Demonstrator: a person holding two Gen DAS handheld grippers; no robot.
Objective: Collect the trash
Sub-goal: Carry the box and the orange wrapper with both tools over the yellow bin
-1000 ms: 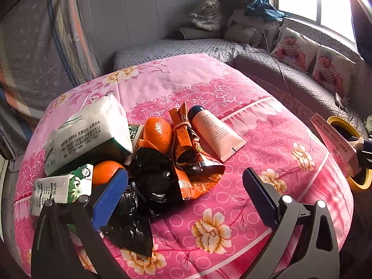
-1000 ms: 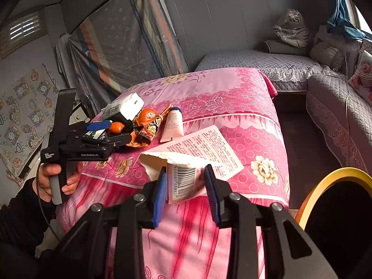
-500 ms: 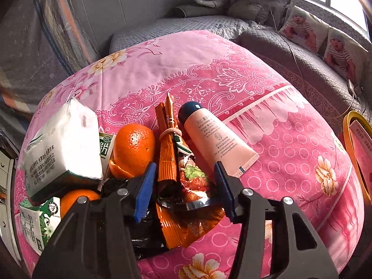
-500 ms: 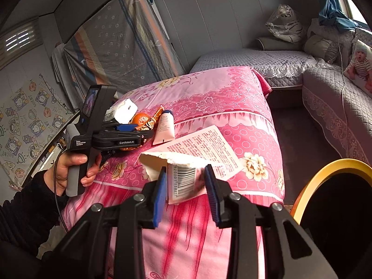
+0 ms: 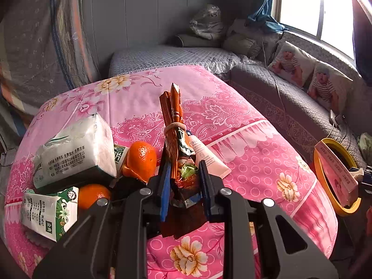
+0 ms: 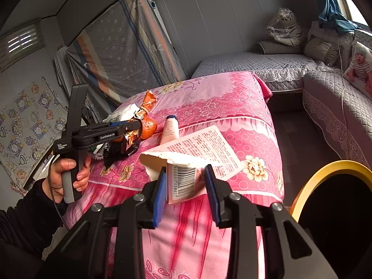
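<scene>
Left wrist view: left gripper (image 5: 183,181), jaws just closed, is pinching orange snack wrapper (image 5: 175,125) above the pink table (image 5: 255,162); right gripper (image 6: 186,186) is clamping pink carton (image 6: 186,179) beside yellow-rimmed bin (image 6: 325,169)

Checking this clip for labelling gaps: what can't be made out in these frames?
- Yellow-rimmed bin: inside too dark, cut by the right-wrist view's edge.
- Snack wrapper: lower end hidden between the left gripper pads.
- Pink box: print too small, right gripper covers its end.
</scene>
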